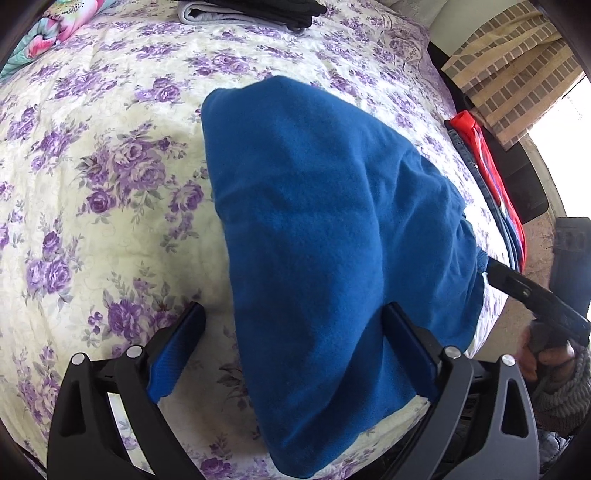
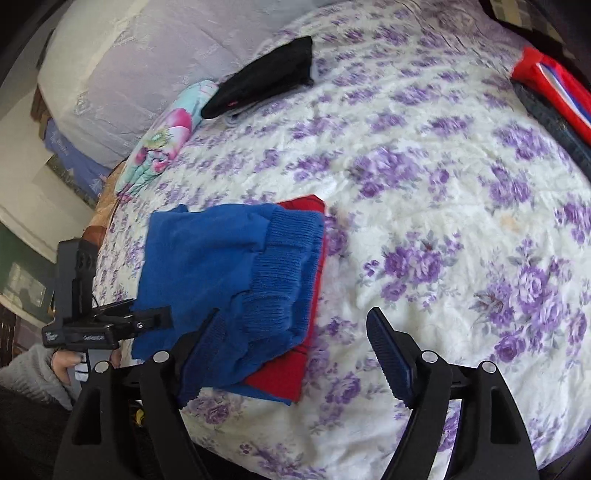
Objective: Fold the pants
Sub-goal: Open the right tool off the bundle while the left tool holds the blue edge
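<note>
The blue fleece pants (image 1: 325,229) lie folded on the floral bedspread (image 1: 110,155), near its front edge. In the right wrist view they (image 2: 207,266) show a ribbed cuff (image 2: 280,266) on top and a red layer (image 2: 291,365) underneath. My left gripper (image 1: 295,332) is open, its fingers on either side of the pants' near end. My right gripper (image 2: 295,339) is open, its left finger (image 2: 199,350) against the ribbed cuff, its right finger over bare bedspread. The right gripper also shows at the pants' right edge in the left wrist view (image 1: 532,295).
A folded pile of black and grey clothes (image 1: 251,14) lies at the far side of the bed. A red and denim stack (image 1: 491,184) sits at the right edge. A colourful floral quilt (image 2: 162,140) and a pale pillow (image 2: 147,66) lie beyond. The bedspread (image 2: 443,221) stretches right.
</note>
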